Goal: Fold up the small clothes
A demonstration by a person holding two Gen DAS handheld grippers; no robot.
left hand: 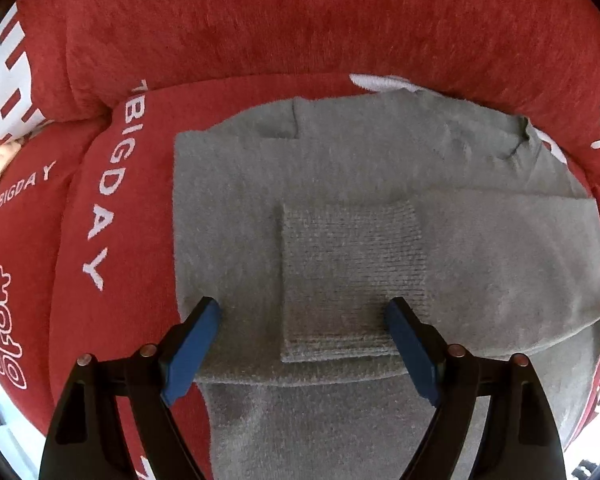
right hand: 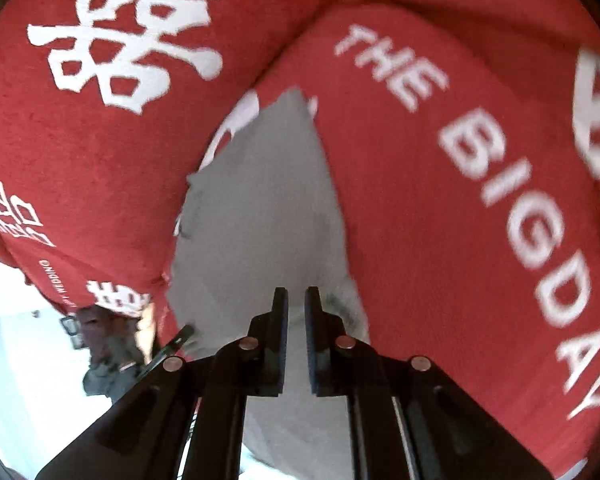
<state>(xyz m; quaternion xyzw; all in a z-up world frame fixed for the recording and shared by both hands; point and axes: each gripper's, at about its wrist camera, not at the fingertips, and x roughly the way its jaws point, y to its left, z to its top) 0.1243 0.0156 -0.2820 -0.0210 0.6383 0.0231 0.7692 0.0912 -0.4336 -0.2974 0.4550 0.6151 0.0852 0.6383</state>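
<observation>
Grey sweater (left hand: pixel 340 168) (fuzzy knit) part-folded on red cover (left hand: pixel 260 20), left gripper (left hand: pixel 304 312) jaws spread, right gripper (right hand: pixel 296 296) jaws pinching sweater

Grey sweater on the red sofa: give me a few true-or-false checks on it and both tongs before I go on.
1. The grey sweater lies on a red sofa cover with white lettering. True.
2. The left tongs are shut. False: their blue pads stand wide apart over the sweater, gripping nothing.
3. A ribbed cuff lies folded across the sweater's body. True.
4. The right tongs are wide open. False: their jaws stand nearly together, with grey fabric between them.
5. The sweater is blue. False: it is grey.
</observation>
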